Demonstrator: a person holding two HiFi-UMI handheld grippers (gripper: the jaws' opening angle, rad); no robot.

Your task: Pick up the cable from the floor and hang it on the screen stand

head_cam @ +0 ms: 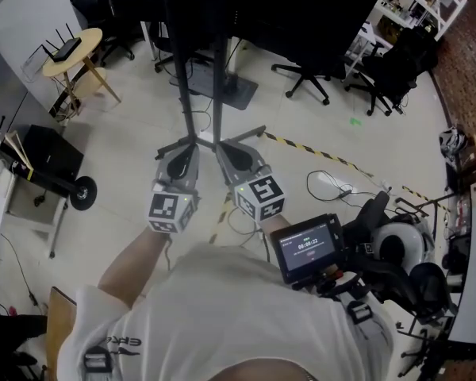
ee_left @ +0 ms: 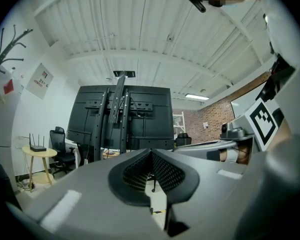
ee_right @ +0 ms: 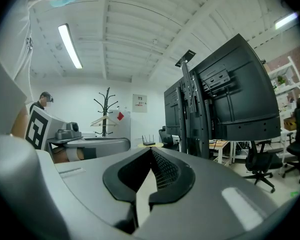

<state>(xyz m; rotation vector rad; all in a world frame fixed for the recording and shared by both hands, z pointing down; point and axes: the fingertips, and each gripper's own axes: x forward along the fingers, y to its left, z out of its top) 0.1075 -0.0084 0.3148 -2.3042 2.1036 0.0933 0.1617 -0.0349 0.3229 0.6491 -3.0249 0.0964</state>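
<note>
In the head view a thin dark cable (head_cam: pixel 327 179) lies looped on the pale floor to the right, beside a white block. The black screen stand (head_cam: pixel 192 86) rises ahead, its legs spread on the floor, with dark screens (ee_left: pixel 121 119) on it. My left gripper (head_cam: pixel 180 163) and right gripper (head_cam: pixel 239 159) hang side by side in front of the stand's base, well to the left of the cable. Both are shut, with nothing between the jaws. The left gripper's closed tips (ee_left: pixel 151 156) and the right gripper's closed tips (ee_right: pixel 151 154) point toward the stand (ee_right: pixel 192 109).
A round wooden table (head_cam: pixel 73 51) with a router stands at the far left. Office chairs (head_cam: pixel 303 76) stand behind the stand. Yellow-black tape (head_cam: pixel 317 154) crosses the floor. A scooter (head_cam: pixel 57 186) lies at the left, a white shelf (head_cam: pixel 416 5) stands far right, and a coat rack (ee_right: pixel 107 109) stands by the wall.
</note>
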